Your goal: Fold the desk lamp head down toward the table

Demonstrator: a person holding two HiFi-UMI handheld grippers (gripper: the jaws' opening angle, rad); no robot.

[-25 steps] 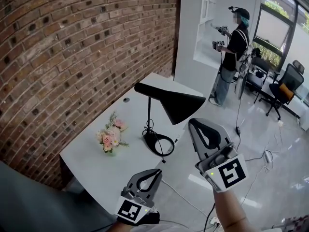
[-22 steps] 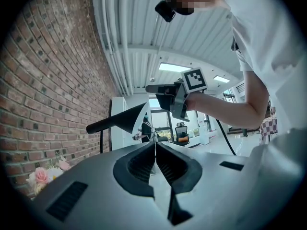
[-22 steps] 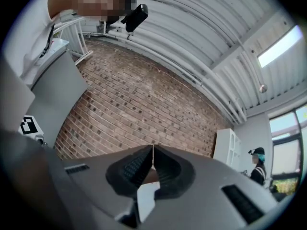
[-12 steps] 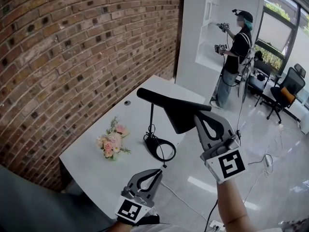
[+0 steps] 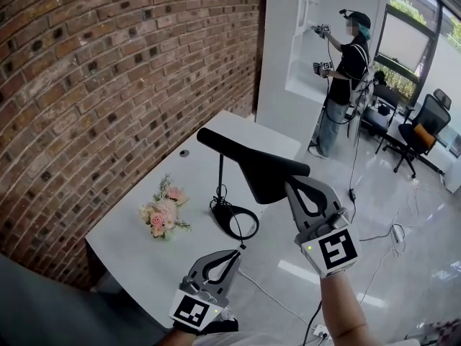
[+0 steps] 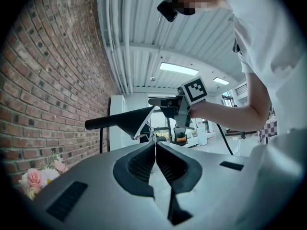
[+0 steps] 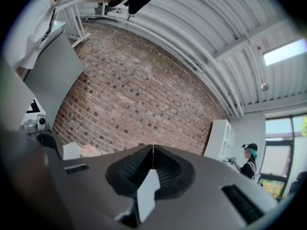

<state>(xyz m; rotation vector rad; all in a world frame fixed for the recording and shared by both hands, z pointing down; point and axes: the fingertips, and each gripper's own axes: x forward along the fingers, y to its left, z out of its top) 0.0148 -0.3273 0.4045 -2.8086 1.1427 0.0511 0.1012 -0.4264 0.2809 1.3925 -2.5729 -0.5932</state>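
The black desk lamp stands on the white table (image 5: 130, 247), with its ring base (image 5: 234, 220) near the front edge. Its cone-shaped lamp head (image 5: 268, 176) hangs off a long arm, almost level. My right gripper (image 5: 291, 184) is shut, its tip right at the head's lower rim; I cannot tell whether they touch. Nothing shows between its jaws (image 7: 152, 147) in the right gripper view. My left gripper (image 5: 235, 254) is shut and empty, low at the table's front edge. Its own view shows the lamp head (image 6: 129, 120) above the left gripper (image 6: 156, 143).
A small pink flower bunch (image 5: 163, 211) lies left of the lamp. A brick wall (image 5: 108, 85) backs the table. The lamp's cable trails off the front edge. A person (image 5: 344, 71) stands by a white shelf, with an office chair (image 5: 426, 127) far right.
My right gripper has risen and moved left, from below the lamp head up to its rim. The left gripper has stayed where it was.
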